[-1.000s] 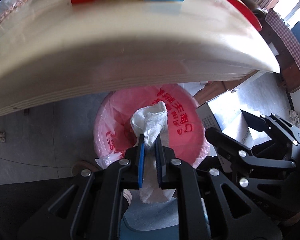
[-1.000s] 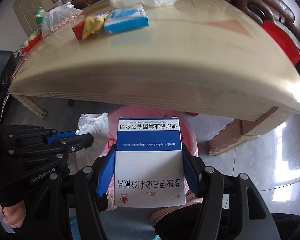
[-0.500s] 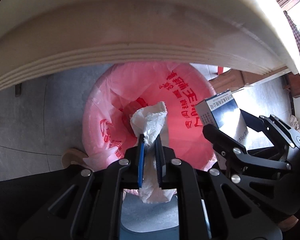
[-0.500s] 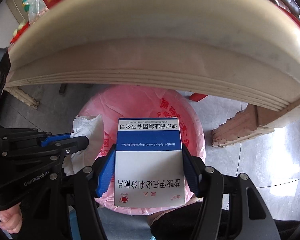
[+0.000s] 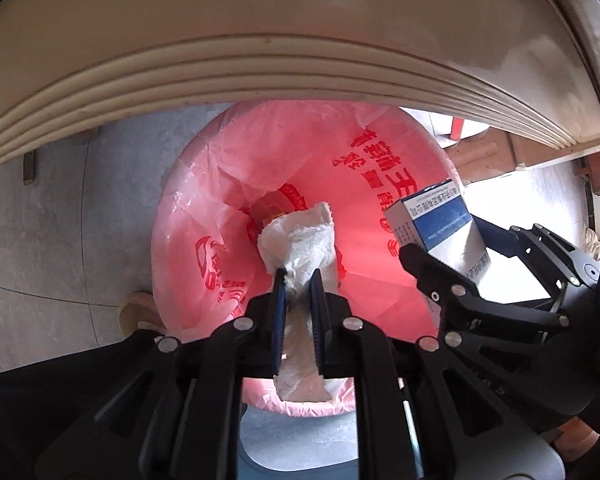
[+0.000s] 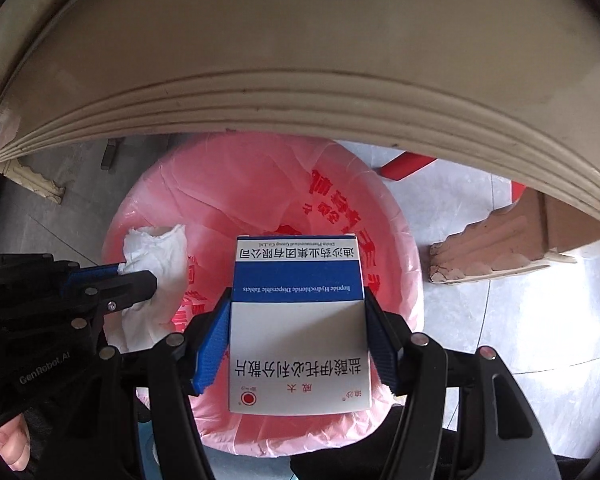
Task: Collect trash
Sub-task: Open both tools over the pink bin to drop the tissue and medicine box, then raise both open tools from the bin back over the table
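Left wrist view: the left hand-held gripper (image 5: 298,280) is clamped on a crumpled tissue (image 5: 300,240) above the pink-lined bin (image 5: 204,216); the light, clingy paper may stick to a pad on release.

Right wrist view: the right hand-held gripper (image 6: 298,320) pinches a medicine box (image 6: 298,320) over the bin's near rim, under the surface (image 6: 300,60); dropped here, it could tip outside onto the floor (image 6: 500,300).

A crumpled white tissue (image 5: 300,248) hangs over the left part of the pink-lined trash bin (image 5: 260,152), pinched upright. Just right of it, a blue-and-white medicine box (image 6: 298,320) hangs over the bin's middle, label upside down.
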